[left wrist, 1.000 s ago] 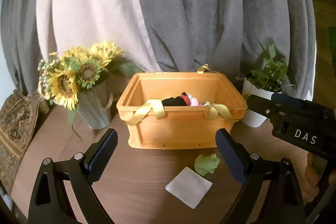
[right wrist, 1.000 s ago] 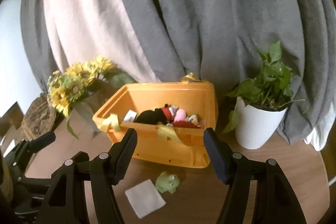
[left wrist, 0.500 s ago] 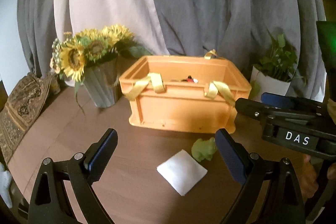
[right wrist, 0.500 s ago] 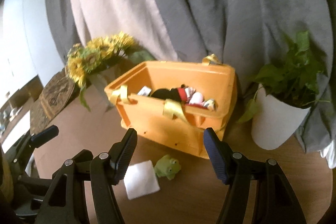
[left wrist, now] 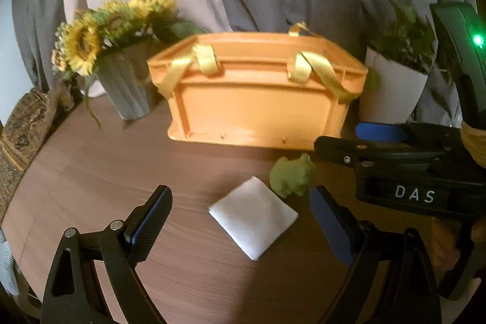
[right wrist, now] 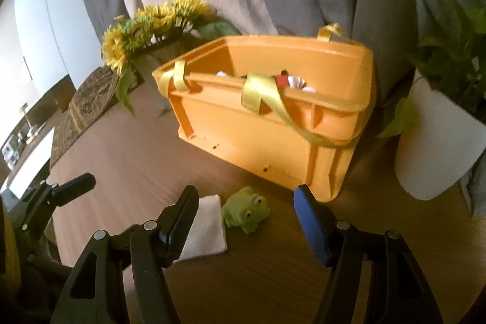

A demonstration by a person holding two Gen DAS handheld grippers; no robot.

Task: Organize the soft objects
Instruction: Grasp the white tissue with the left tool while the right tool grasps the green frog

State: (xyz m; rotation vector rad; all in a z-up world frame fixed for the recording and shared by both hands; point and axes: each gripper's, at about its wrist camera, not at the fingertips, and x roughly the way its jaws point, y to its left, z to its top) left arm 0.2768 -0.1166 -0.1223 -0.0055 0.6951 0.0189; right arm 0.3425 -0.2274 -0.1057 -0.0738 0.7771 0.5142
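Note:
An orange crate [left wrist: 255, 108] with yellow ribbon handles stands on the brown table; it also shows in the right wrist view [right wrist: 273, 123], with soft toys [right wrist: 291, 79] inside. A green frog toy [left wrist: 291, 175] and a folded white cloth [left wrist: 253, 216] lie in front of it. My left gripper [left wrist: 240, 220] is open and empty, low over the cloth. My right gripper [right wrist: 246, 217] is open and empty, with the frog [right wrist: 246, 210] between its fingers and the cloth [right wrist: 203, 228] just left. The right gripper's body [left wrist: 410, 169] shows in the left wrist view.
A grey vase of sunflowers [left wrist: 121, 56] stands left of the crate. A white pot with a green plant [left wrist: 391, 87] stands to its right, also in the right wrist view [right wrist: 437, 138]. Grey and pale curtains hang behind. A woven mat [left wrist: 21, 129] lies at the far left.
Both grippers have come down and closer to the table. The frog and cloth now look larger and nearer. The crate's inside has dropped out of the left wrist view.

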